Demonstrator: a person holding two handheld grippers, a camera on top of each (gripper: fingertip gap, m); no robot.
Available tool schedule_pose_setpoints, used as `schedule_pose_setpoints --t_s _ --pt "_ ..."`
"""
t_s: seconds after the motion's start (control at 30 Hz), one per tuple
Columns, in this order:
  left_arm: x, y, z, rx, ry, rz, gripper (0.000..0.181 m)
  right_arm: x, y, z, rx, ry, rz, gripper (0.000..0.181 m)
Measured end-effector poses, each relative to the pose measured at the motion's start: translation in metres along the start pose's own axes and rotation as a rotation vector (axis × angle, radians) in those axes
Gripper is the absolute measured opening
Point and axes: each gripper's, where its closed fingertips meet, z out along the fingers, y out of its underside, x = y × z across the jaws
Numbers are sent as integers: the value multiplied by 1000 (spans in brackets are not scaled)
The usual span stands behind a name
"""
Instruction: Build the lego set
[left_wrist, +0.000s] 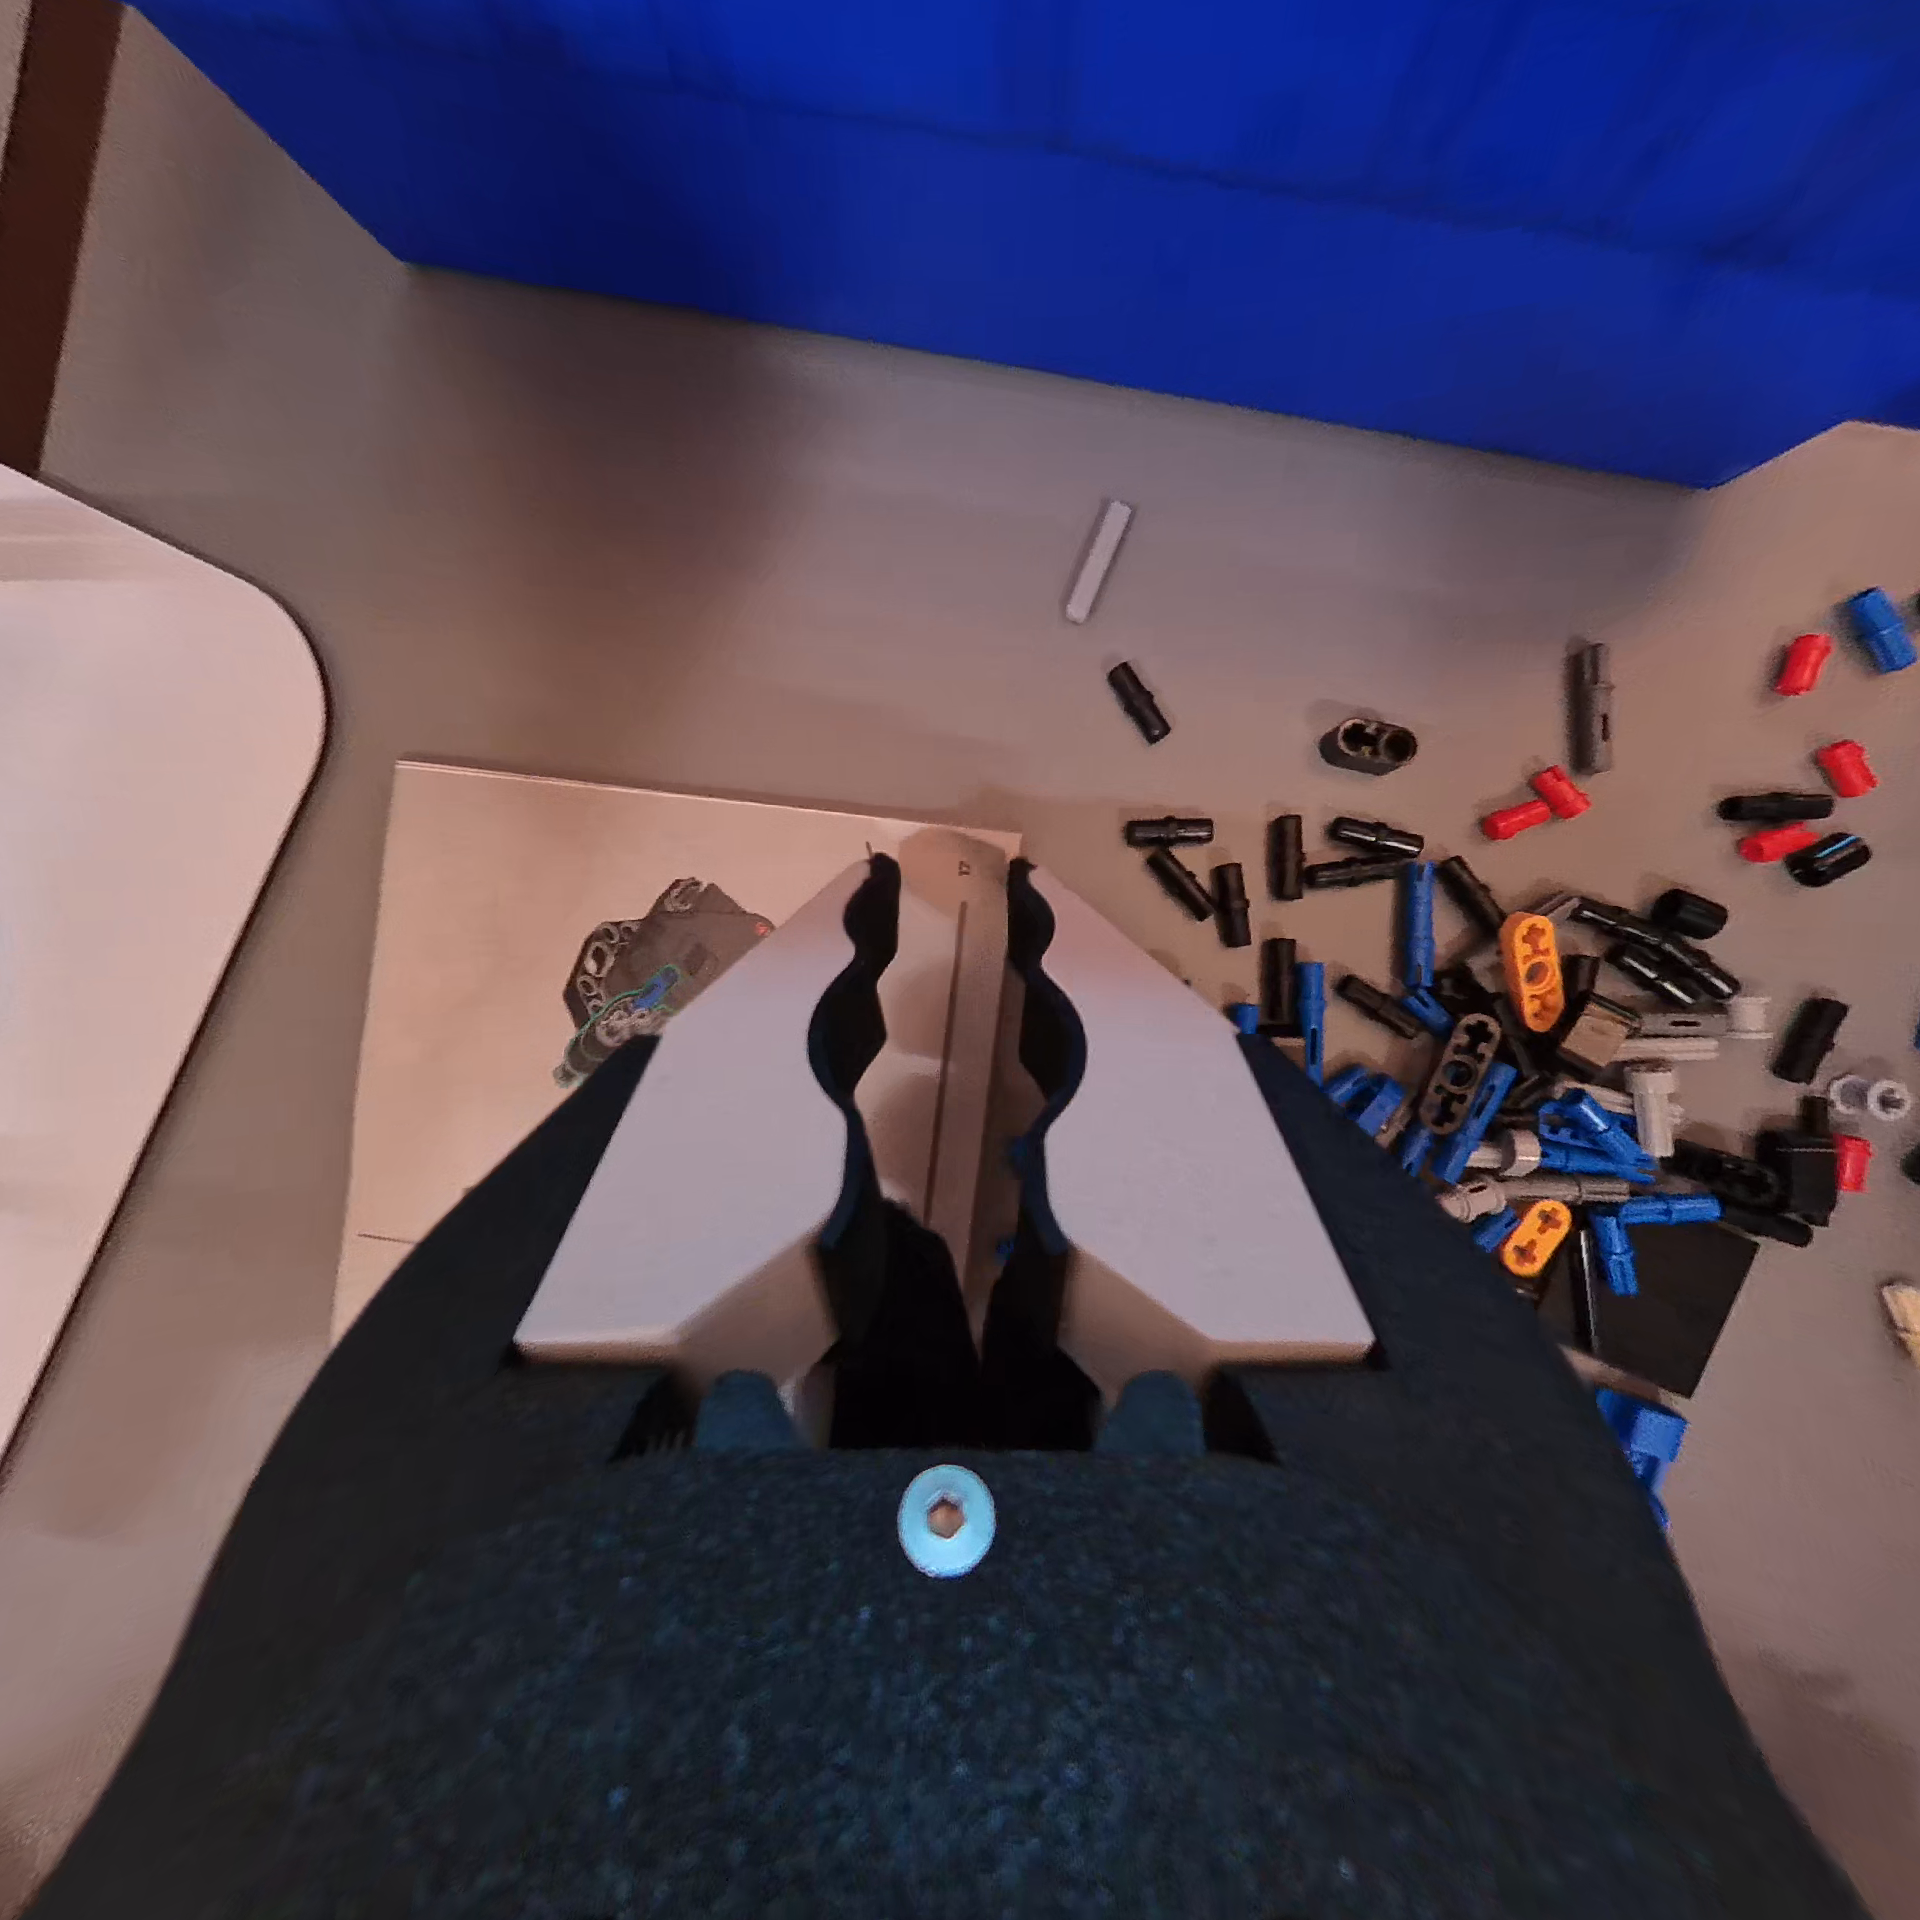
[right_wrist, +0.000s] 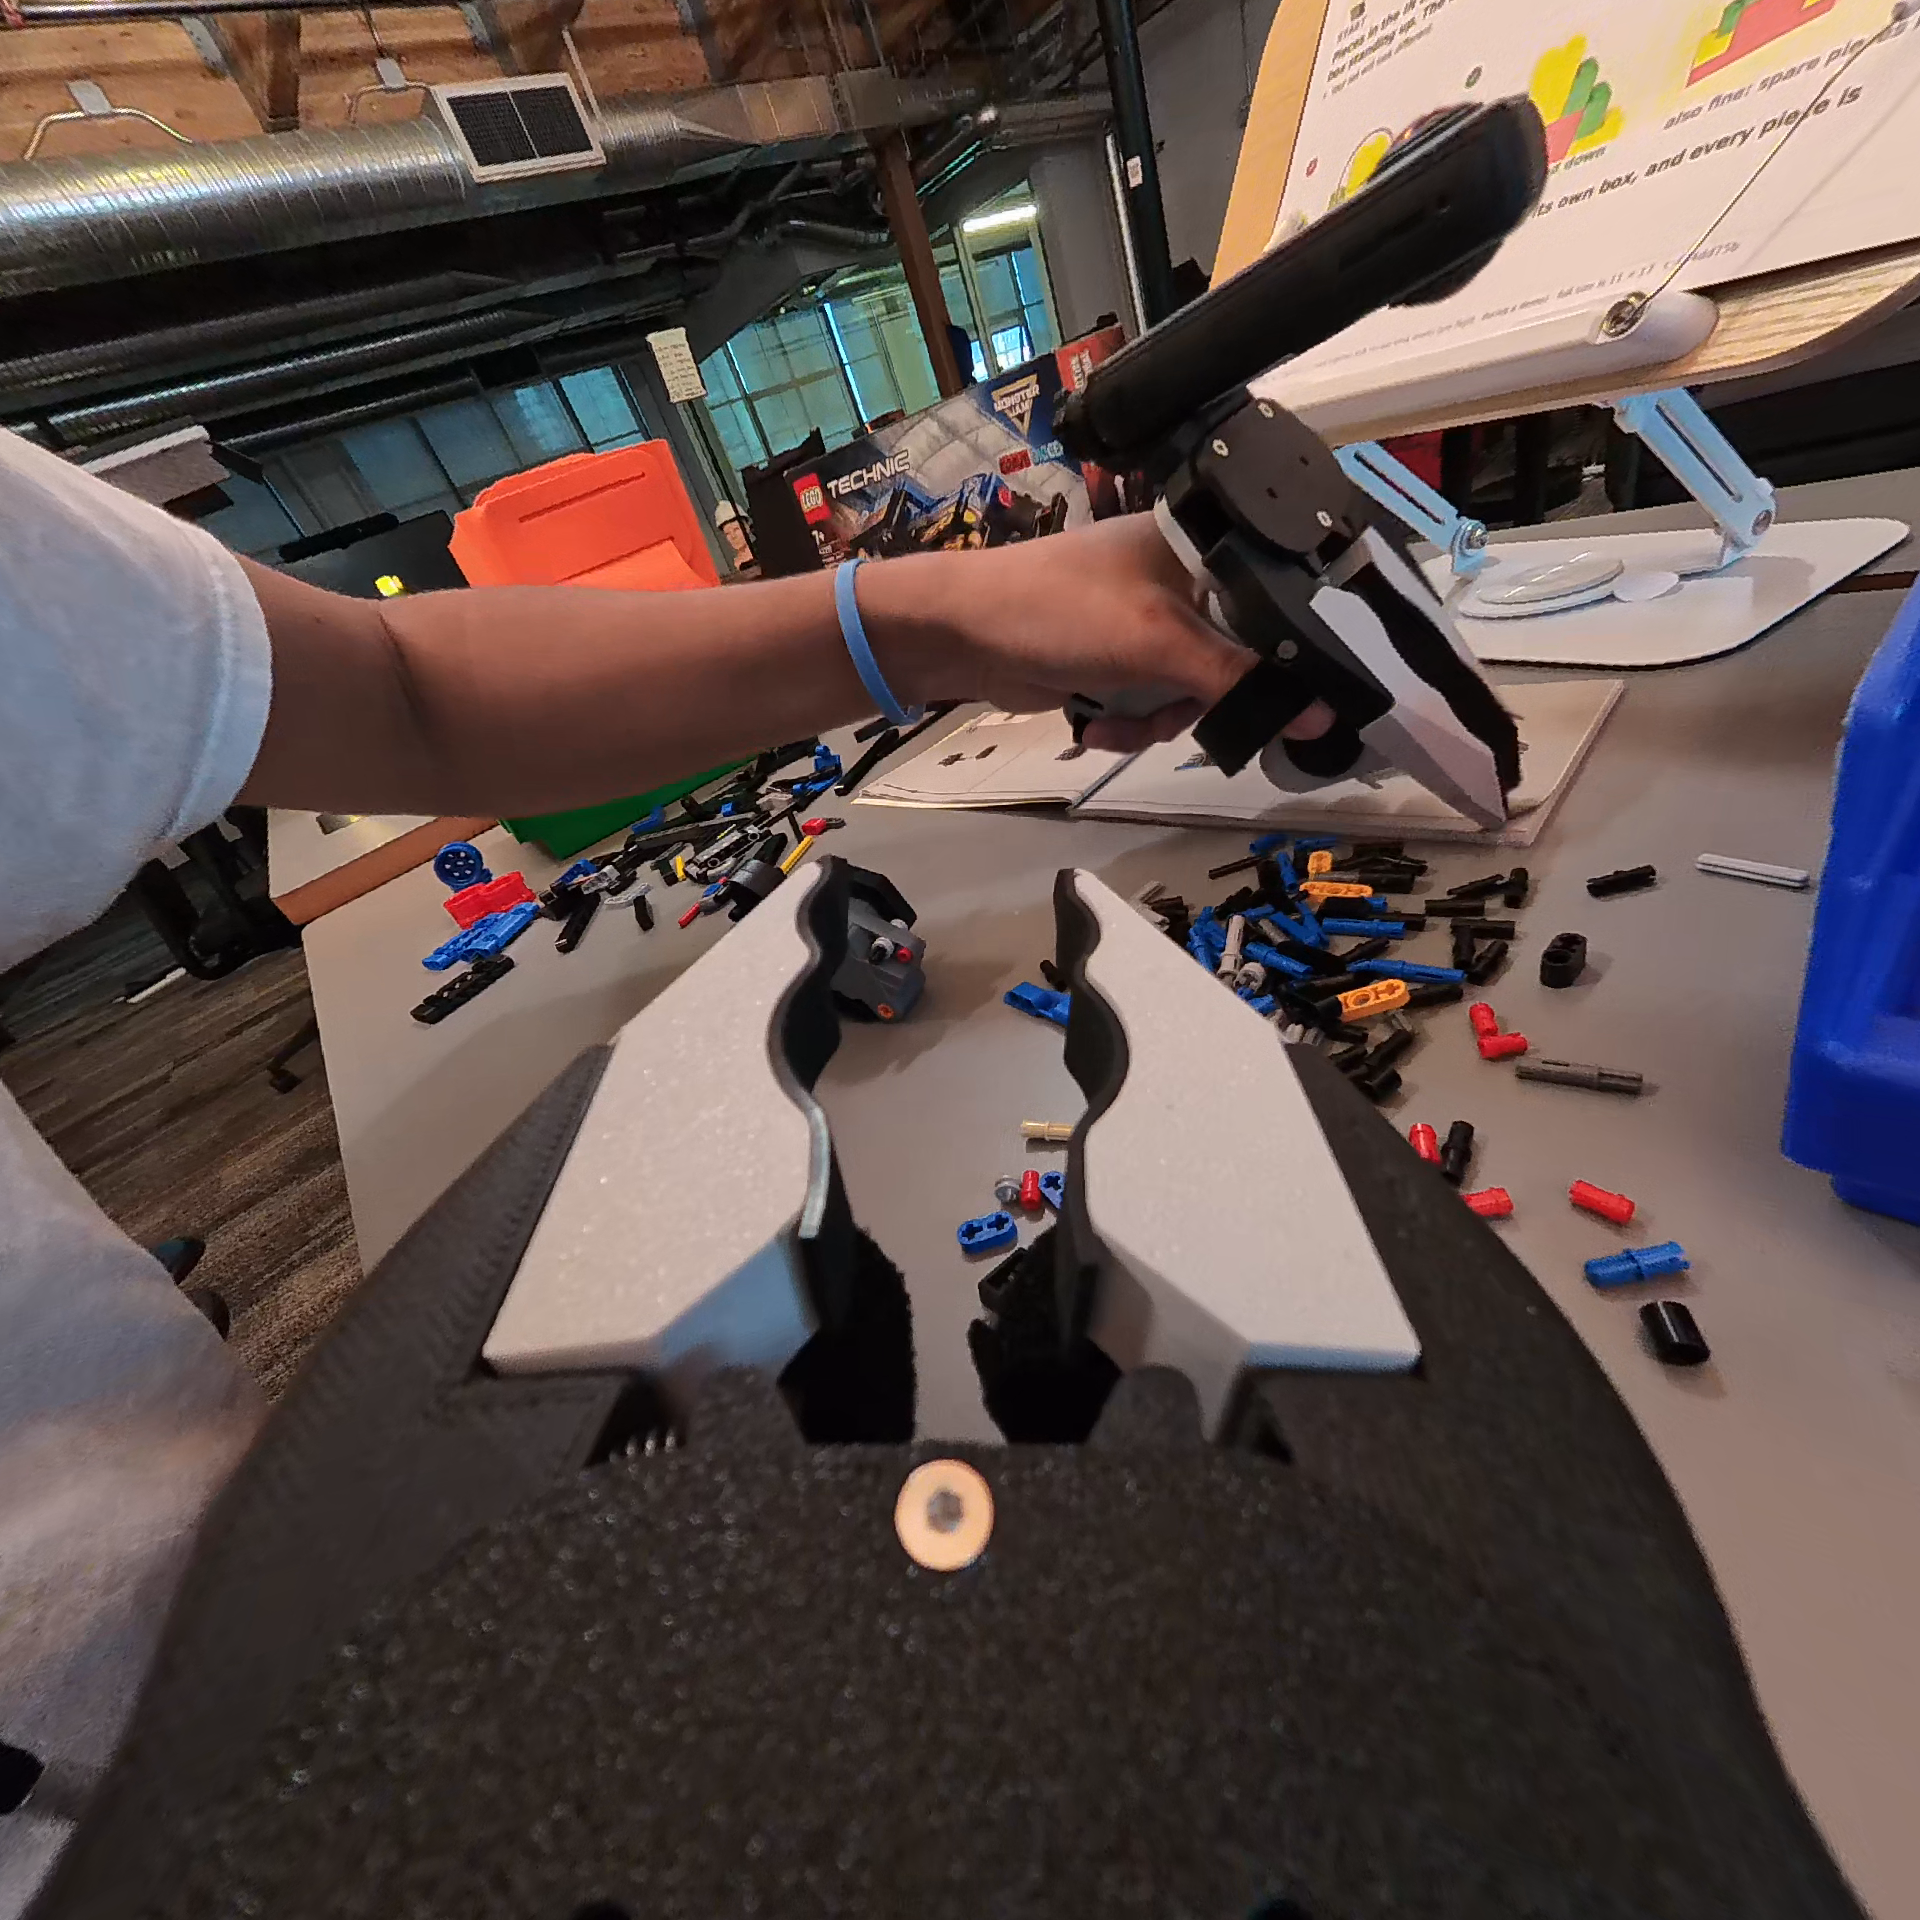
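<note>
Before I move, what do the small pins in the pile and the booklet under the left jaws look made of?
Small pins: hard moulded plastic, by the look; glossy highlights and solid black, blue and red colour. Booklet: paper, matte to slightly sheeny, thin flat printed pages lying open on the table.

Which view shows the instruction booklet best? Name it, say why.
The right wrist view: the instruction booklet lies open on the table, both pages and its edges visible, with the left gripper tips down at it. In the left wrist view the booklet is close but blurred, and that gripper's fingers cover much of it.
</note>
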Motion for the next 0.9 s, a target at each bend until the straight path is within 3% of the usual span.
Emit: schedule_pose_setpoints --t_s 0.23,0.7,0.9 --pt "5 0 4 -1 -29 31 12 0 -1 -1 5 -3 5 39" --pt "0 -4 0 1 -38 43 14 0 -1 -2 7 -8 13 39" --pt "1 -5 0 6 -40 43 0 0 -1 -2 6 -10 15 39"
